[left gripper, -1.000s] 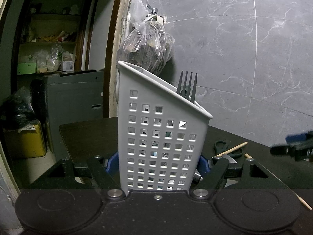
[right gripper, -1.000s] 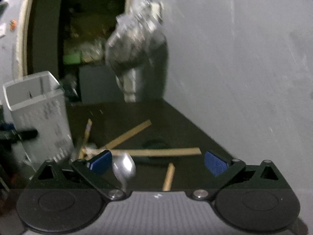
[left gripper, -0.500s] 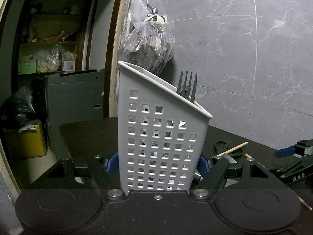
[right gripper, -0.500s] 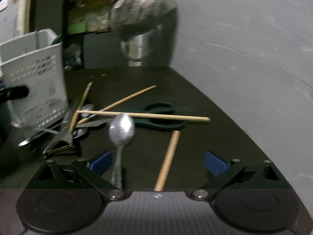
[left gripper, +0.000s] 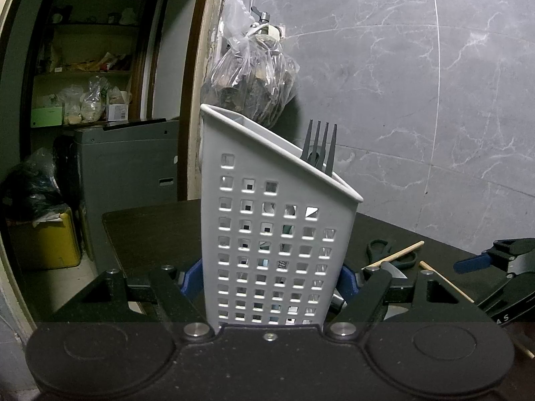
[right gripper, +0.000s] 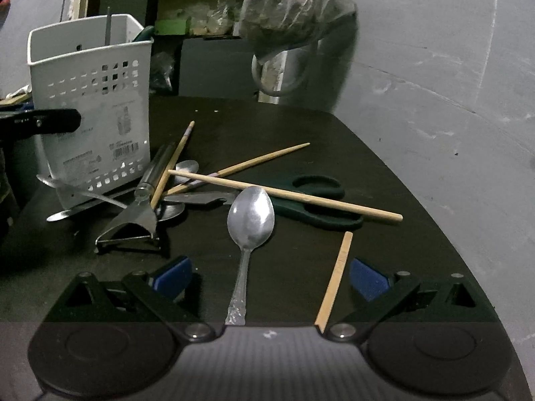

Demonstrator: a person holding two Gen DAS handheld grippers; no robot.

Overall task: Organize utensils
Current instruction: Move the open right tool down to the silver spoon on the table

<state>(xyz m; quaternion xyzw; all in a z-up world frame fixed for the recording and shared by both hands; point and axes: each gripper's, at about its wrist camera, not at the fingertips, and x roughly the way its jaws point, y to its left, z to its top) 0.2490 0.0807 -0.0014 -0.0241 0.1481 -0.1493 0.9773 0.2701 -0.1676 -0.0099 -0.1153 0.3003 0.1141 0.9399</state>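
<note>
The right gripper (right gripper: 271, 275), jaws wide and empty, is now lowering over the silver metal spoon (right gripper: 250, 222) (previously off-centre), while the left gripper (left gripper: 272, 282) is clamping the white perforated plastic caddy (left gripper: 271, 234).

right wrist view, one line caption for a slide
Open right hand-held gripper over a spoon on the dark table.

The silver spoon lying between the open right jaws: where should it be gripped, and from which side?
Grip the silver spoon on its slim patterned handle, coming down from above with one jaw on each side. The handle lies flat and clear; the bowl is wide and touches a chopstick.
</note>
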